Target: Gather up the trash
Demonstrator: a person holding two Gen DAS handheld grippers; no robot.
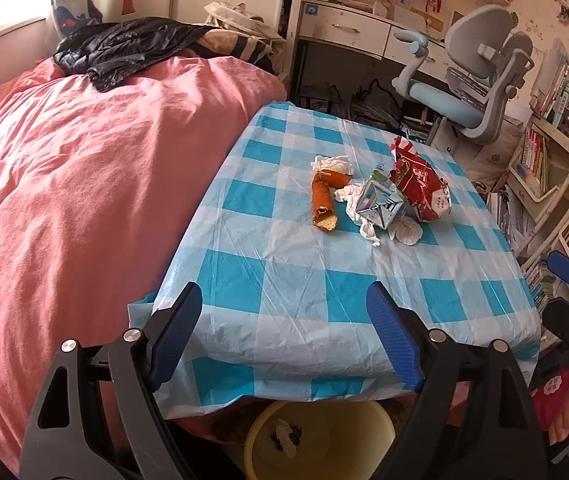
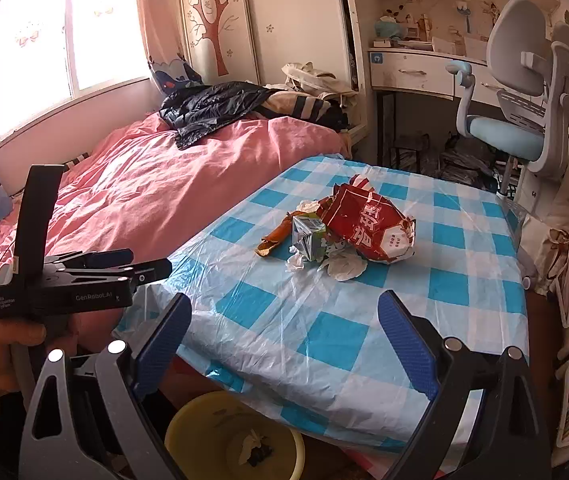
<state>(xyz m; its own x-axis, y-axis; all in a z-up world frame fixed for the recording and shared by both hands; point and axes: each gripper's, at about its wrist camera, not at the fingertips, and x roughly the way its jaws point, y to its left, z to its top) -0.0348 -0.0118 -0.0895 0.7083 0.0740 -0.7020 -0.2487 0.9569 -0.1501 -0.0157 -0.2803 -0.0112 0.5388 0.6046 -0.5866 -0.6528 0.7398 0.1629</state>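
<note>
While both grippers gape empty at table edge (image 1: 284, 360), trash pile (image 1: 380, 196) sits mid-cloth.

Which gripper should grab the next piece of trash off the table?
Probably the left gripper: open and empty, nearest the orange peel on the pile's left edge. The right gripper suits the red bag.

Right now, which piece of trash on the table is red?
The crumpled snack bag, on the pile's right side; the carton is silvery, the peel orange, the tissues white.
</note>
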